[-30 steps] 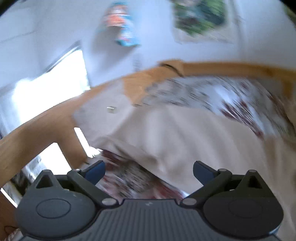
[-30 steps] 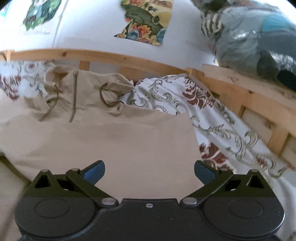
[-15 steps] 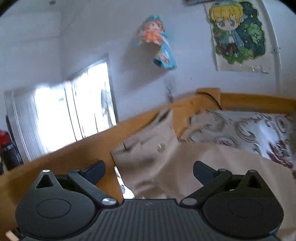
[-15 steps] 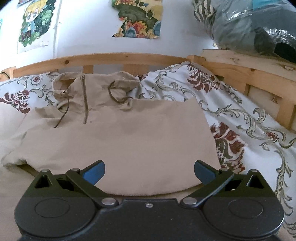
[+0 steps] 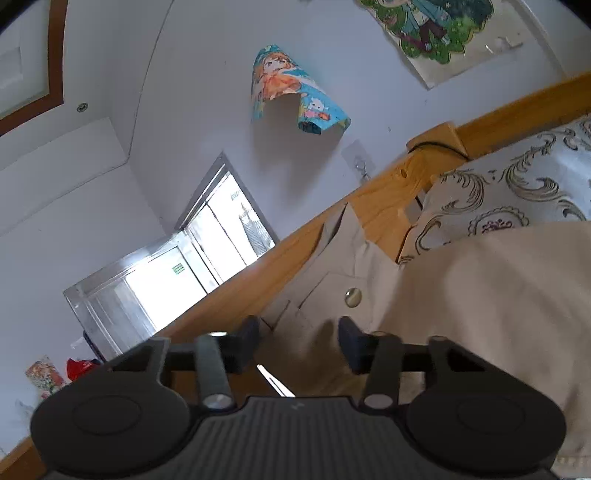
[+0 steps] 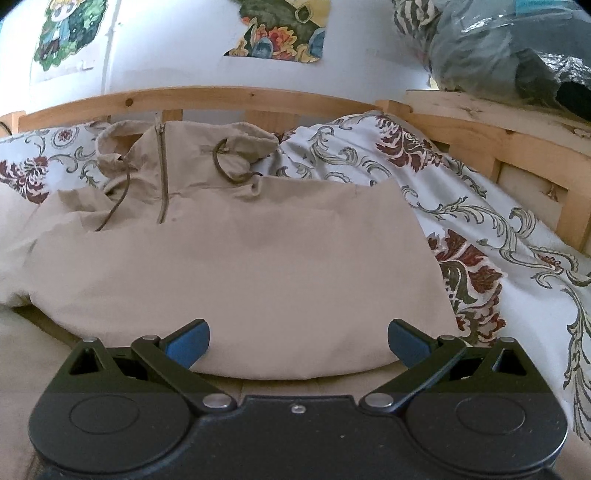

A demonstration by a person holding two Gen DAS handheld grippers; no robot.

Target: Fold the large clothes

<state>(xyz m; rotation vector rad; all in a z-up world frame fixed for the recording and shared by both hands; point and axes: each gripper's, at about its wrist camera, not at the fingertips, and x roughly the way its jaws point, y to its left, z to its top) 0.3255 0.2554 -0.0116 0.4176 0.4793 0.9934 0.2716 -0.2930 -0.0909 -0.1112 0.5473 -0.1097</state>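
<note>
Left gripper (image 5: 298, 341): jaws half closed, a gap showing between them, nothing grasped; tilted toward the wooden bed rail (image 5: 384, 199), a beige cuff with snap (image 5: 352, 296) just ahead. Beige jacket (image 6: 236, 266): spread flat on the floral bedsheet (image 6: 498, 240), hood toward the headboard. Right gripper (image 6: 298, 341): fingers spread wide, empty, at the jacket's near edge.

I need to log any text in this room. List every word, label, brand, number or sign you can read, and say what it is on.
No text here can be read.
Green sign behind the window: too small to read.
Anime poster on the wall: pictures only, no readable words.
Curled poster: pictures only.
Floral poster: no words visible.
Beige jacket: no label showing.
</note>
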